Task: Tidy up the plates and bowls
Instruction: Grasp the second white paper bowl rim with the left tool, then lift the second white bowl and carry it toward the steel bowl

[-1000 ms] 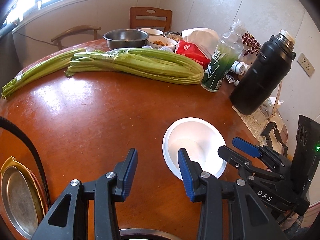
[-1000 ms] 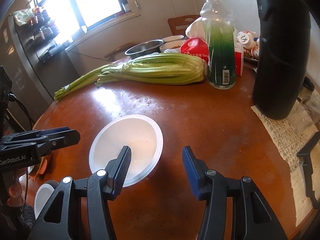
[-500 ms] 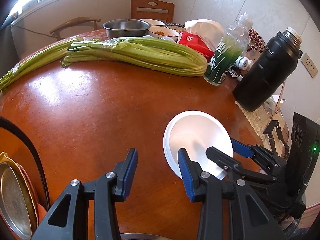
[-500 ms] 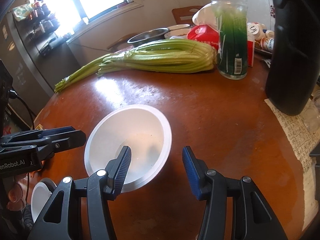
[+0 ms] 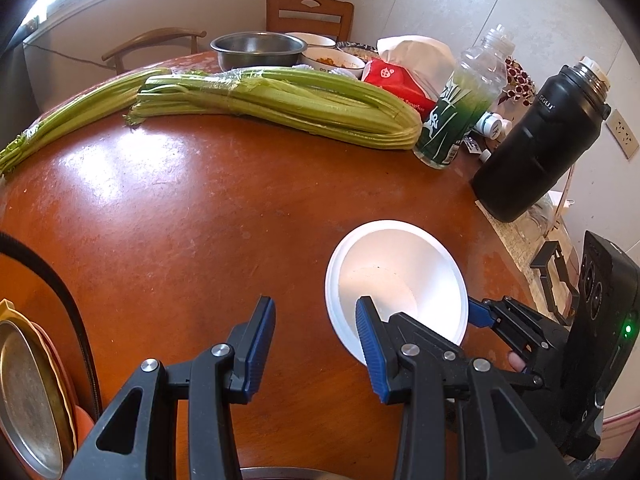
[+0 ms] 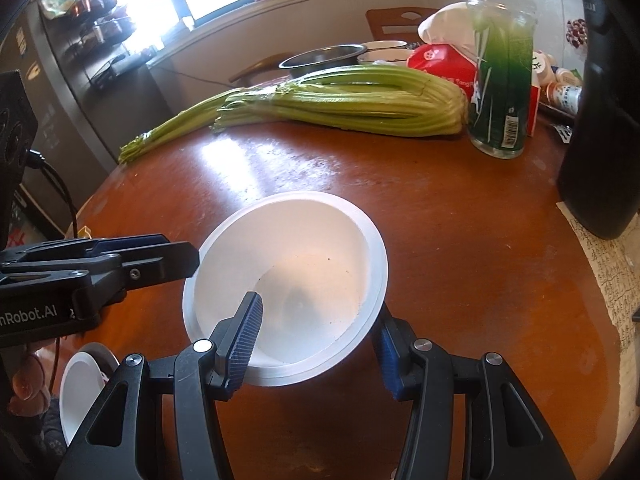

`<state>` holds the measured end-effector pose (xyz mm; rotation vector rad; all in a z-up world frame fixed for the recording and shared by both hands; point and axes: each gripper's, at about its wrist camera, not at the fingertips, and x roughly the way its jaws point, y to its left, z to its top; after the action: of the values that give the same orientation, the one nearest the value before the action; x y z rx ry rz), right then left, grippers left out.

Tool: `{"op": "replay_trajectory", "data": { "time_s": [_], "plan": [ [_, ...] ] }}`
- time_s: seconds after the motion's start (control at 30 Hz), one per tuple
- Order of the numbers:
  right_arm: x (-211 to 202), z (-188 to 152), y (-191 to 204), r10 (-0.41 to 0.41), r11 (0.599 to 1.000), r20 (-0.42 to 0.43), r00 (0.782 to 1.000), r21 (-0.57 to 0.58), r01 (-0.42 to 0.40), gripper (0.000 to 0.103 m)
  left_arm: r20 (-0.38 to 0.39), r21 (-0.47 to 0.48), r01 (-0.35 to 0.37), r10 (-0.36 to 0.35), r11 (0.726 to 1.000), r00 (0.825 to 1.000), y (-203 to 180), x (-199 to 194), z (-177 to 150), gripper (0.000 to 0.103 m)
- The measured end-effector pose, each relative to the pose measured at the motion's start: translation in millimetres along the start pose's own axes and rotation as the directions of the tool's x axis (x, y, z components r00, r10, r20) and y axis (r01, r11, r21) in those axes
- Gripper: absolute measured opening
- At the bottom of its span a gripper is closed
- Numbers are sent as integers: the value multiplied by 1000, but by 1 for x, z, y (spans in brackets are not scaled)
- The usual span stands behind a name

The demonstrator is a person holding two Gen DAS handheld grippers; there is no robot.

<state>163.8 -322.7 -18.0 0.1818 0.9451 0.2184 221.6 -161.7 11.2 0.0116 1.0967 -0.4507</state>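
A white foam bowl (image 5: pixel 396 280) sits tilted on the round wooden table (image 5: pixel 180 208); in the right wrist view the bowl (image 6: pixel 296 276) lies between my right fingers. My right gripper (image 6: pixel 320 344) is open, its left finger inside the bowl and its right finger outside under the rim. My left gripper (image 5: pixel 316 344) is open and empty, just left of the bowl. The right gripper (image 5: pixel 480 316) reaches the bowl's right rim in the left wrist view. A stack of plates (image 5: pixel 28 400) sits at the left edge.
Celery bunches (image 5: pixel 280 100) lie across the far table. A green bottle (image 5: pixel 460 108), black thermos (image 5: pixel 540 148), red packet (image 5: pixel 392 80), steel bowl (image 5: pixel 256 48) and food bowls stand behind. Another white bowl (image 6: pixel 82 384) shows below the table edge, lower left.
My right gripper has pushed forward so the bowl's near wall sits between its fingers, and the bowl has tipped up. My left gripper stayed open beside it.
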Motion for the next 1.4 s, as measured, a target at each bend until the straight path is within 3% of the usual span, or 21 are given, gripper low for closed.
{"op": "replay_trajectory", "data": {
  "time_s": [0.97, 1.4],
  "plan": [
    [18, -7, 76, 77, 989, -62, 995, -120, -84, 55, -45, -95, -49, 45, 994, 998, 57, -5, -25, 42],
    [28, -6, 102, 80, 984, -83, 993, -155, -92, 55, -70, -161, -5, -6, 987, 998, 84, -1, -35, 42]
  ]
}}
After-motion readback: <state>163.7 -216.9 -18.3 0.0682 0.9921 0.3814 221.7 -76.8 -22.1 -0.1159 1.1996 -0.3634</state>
